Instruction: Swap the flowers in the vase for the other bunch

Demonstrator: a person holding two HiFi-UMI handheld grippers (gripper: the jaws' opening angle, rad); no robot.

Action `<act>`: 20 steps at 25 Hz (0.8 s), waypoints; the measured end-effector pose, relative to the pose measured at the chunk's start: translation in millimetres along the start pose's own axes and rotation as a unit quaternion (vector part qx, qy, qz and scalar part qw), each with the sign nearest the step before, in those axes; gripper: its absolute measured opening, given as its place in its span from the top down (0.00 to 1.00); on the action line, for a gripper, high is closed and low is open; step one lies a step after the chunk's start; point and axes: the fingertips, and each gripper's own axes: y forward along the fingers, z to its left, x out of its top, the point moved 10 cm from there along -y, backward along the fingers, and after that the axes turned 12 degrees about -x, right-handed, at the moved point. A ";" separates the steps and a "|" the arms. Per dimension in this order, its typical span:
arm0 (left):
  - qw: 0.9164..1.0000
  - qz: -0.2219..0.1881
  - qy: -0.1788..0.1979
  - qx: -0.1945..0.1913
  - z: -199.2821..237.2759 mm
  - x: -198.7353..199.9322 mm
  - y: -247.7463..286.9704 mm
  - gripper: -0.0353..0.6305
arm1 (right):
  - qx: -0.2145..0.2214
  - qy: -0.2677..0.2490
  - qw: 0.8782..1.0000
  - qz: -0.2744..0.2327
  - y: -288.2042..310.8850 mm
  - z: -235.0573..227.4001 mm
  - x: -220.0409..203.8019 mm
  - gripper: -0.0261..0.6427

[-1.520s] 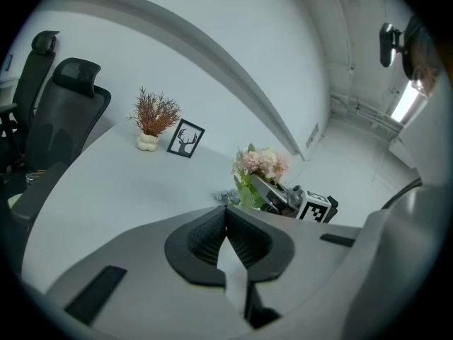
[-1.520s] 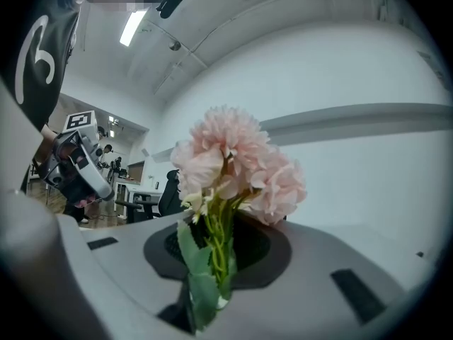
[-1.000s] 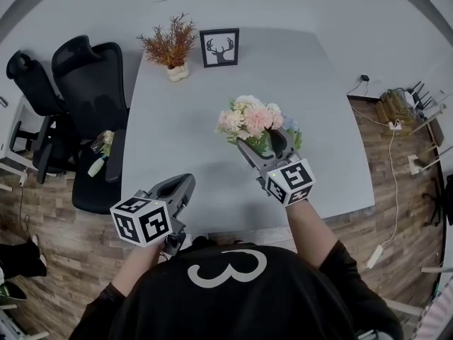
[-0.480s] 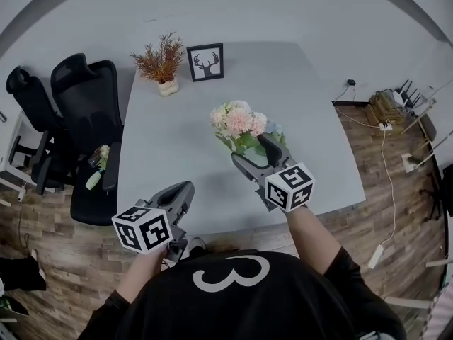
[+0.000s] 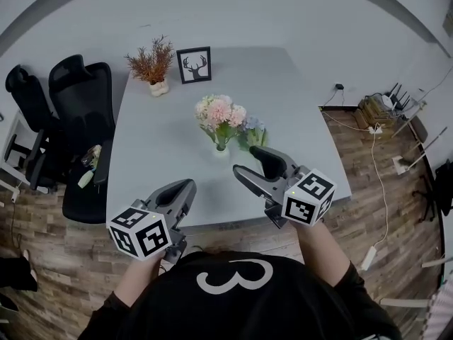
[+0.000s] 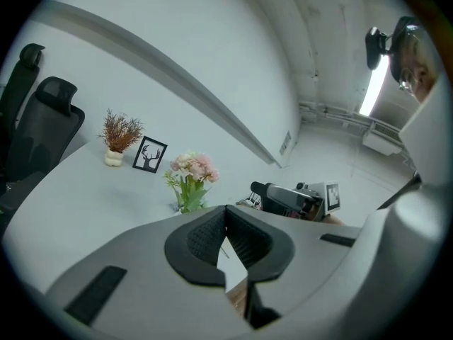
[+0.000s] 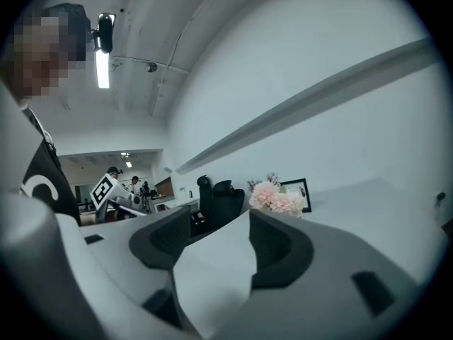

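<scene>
A bunch of pink and white flowers [image 5: 219,113] stands upright in a small vase [image 5: 221,146] in the middle of the grey table [image 5: 156,140]; it also shows as the flowers [image 6: 190,172] and the flowers [image 7: 277,197]. My right gripper [image 5: 249,160] hangs just in front of the vase, apart from it. Its jaws are closing, and nothing is between them. My left gripper [image 5: 185,187] is shut and empty over the table's near edge. Another small bunch [image 5: 88,167] lies on the seat of a black chair at the left.
At the table's far end stand a dried reddish plant [image 5: 152,64] in a white pot and a framed deer picture [image 5: 193,64]. Black office chairs [image 5: 78,105] stand left of the table. Cables and a power strip [image 5: 375,112] lie on the wooden floor at the right.
My right gripper, which was up against the flowers, has drawn back toward me and is now apart from them. The flowers stay standing on the table. The left gripper has pulled back a little.
</scene>
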 end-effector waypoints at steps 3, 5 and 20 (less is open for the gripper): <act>1.000 0.008 0.009 -0.022 -13.1 -0.1 0.2 0.93 | 0.019 0.021 1.000 -0.001 -18.0 11.6 6.4 0.71; 0.999 0.013 0.016 -0.036 -19.5 1.2 0.5 0.93 | 0.019 0.031 0.999 -0.009 -27.9 18.1 7.3 0.76; 0.994 0.038 0.048 -0.090 -41.4 -7.5 -63.1 0.93 | 0.050 0.085 0.995 0.030 -49.6 115.1 -31.7 0.95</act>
